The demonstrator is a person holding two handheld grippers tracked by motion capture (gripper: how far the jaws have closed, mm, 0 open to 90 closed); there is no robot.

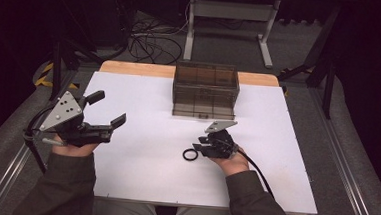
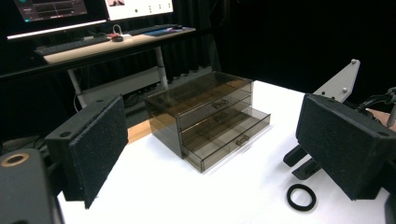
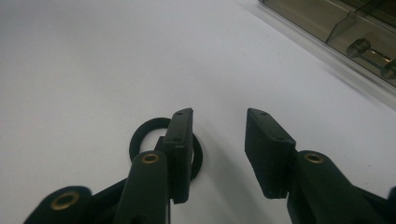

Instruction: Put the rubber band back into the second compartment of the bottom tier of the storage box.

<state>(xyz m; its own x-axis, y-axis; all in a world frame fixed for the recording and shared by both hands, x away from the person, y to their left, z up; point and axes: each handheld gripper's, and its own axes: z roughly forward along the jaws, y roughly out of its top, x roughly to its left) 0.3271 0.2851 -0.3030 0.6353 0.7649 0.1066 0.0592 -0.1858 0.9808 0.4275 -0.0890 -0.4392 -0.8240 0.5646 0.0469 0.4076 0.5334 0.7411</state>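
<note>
While seen from the high view: right gripper (image 1: 199,148) low on the white table (image 1: 139,179), right of the middle and toward the near edge, jaws spread, black ring (image 1: 190,154) flat on the table just at its tips. Left gripper (image 1: 109,111) raised near the left edge, jaws wide apart, pinching nothing. Smoky drawer box (image 1: 205,90) at the middle of the far edge, well apart from the ring.

From the left gripper view: foam pads (image 2: 98,149) far apart, nothing between them. Drawer box (image 2: 205,116) ahead, its bottom drawer pulled out a little. Ring (image 2: 301,197) lying flat on the table toward the near right, close below the right gripper (image 2: 303,163).

From the right gripper view: jaws apart, bare table in the gap. Ring (image 3: 144,135) flat under and beside the left-hand jaw, partly hidden by it; whether touching, cannot tell. Corner of the drawer box (image 3: 345,32) at upper right, a knob showing.
</note>
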